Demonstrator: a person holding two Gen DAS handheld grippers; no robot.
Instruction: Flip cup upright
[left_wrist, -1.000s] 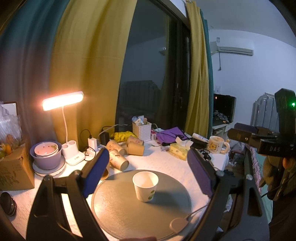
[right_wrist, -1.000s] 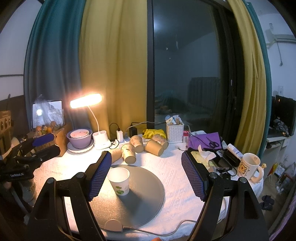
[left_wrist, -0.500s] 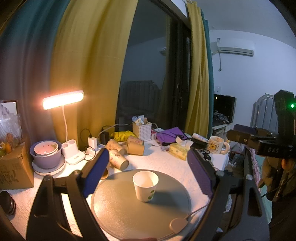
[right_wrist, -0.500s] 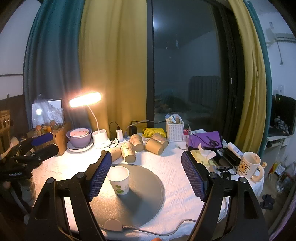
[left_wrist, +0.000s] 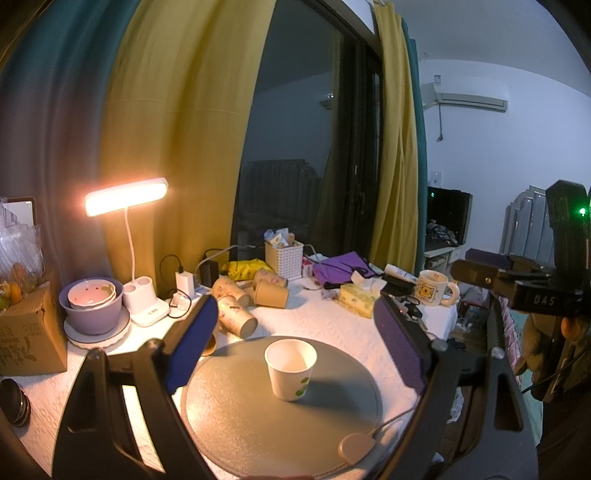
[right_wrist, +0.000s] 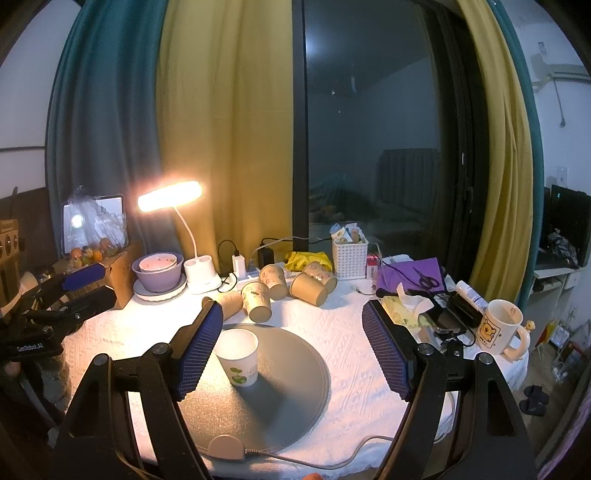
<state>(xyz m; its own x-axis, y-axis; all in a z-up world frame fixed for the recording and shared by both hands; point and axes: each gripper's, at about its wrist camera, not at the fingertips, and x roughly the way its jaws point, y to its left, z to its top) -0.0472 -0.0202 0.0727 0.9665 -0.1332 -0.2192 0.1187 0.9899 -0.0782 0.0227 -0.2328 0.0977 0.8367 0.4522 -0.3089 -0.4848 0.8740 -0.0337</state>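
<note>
A white paper cup with a green leaf print stands upright, mouth up, on a round grey mat. It also shows in the right wrist view on the mat. My left gripper is open and empty, held back above the mat with the cup between its jaws' line of sight. My right gripper is open and empty, with the cup just beside its left finger. Each gripper shows in the other's view, the right one and the left one.
Several paper cups lie on their sides behind the mat. A lit desk lamp, purple bowls, a white basket, a tissue pack and a bear mug crowd the white tablecloth. A cable puck lies at the mat's front.
Nothing of note has moved; both grippers drift only slightly and stay open, and the cup stands still.
</note>
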